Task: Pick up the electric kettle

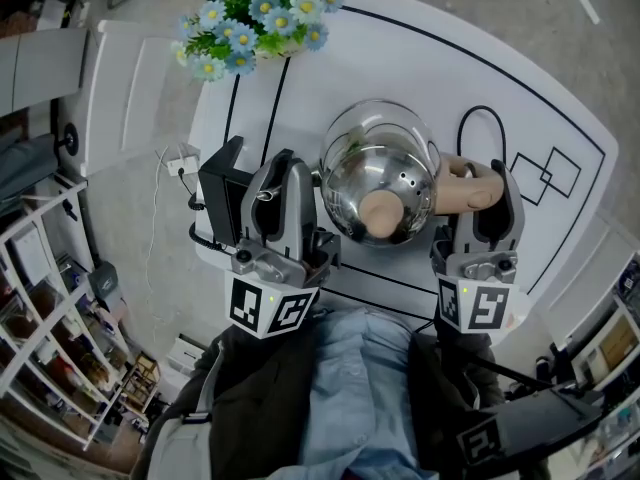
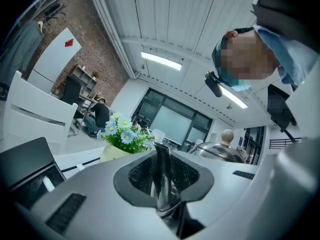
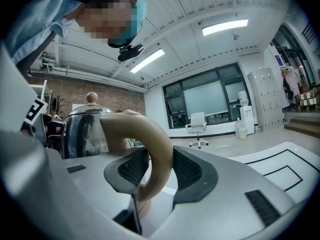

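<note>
The electric kettle (image 1: 378,173) is polished steel with a beige lid knob (image 1: 380,213) and a beige handle (image 1: 462,183). In the head view it sits between my two grippers over the white table (image 1: 420,68). My left gripper (image 1: 292,171) is shut on the kettle's thin metal spout (image 2: 162,174), which stands upright between the pads. My right gripper (image 1: 487,183) is shut on the curved handle (image 3: 150,149), its pads pressing both sides. The steel body (image 3: 82,131) shows to the left in the right gripper view. Whether the kettle's bottom touches the table is hidden.
A pot of blue and white flowers (image 1: 255,18) stands at the table's far side. A black box (image 1: 222,183) lies just left of my left gripper. Black lines and a looped black line (image 1: 480,118) mark the tabletop. Shelves (image 1: 40,298) stand on the floor to the left.
</note>
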`<state>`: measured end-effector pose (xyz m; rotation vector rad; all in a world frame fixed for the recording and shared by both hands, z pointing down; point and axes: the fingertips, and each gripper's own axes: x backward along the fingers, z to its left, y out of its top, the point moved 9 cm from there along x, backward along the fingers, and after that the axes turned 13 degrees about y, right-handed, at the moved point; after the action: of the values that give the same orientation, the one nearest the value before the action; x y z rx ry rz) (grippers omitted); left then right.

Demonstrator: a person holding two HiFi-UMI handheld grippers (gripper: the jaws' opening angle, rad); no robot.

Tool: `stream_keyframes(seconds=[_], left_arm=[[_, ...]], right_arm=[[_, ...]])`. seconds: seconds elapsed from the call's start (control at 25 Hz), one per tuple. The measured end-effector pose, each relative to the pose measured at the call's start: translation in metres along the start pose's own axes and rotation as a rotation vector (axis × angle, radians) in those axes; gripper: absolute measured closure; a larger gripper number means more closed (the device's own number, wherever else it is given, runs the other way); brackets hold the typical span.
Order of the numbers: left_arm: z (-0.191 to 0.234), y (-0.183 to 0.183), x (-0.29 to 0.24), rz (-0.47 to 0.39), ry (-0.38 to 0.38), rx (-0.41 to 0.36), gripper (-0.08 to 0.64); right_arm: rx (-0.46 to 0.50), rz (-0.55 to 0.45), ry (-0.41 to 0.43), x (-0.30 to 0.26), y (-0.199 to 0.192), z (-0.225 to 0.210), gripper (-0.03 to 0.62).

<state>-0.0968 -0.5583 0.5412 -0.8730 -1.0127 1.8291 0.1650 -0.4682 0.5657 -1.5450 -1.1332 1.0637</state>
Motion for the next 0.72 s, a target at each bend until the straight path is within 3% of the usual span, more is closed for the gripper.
stream_keyframes(seconds=[0.72], left_arm=[[-0.008, 0.021, 0.019, -0.061, 0.012, -0.007, 0.492]], right_arm=[[0.029, -0.043, 0.032, 0.009, 0.021, 0.013, 0.439]])
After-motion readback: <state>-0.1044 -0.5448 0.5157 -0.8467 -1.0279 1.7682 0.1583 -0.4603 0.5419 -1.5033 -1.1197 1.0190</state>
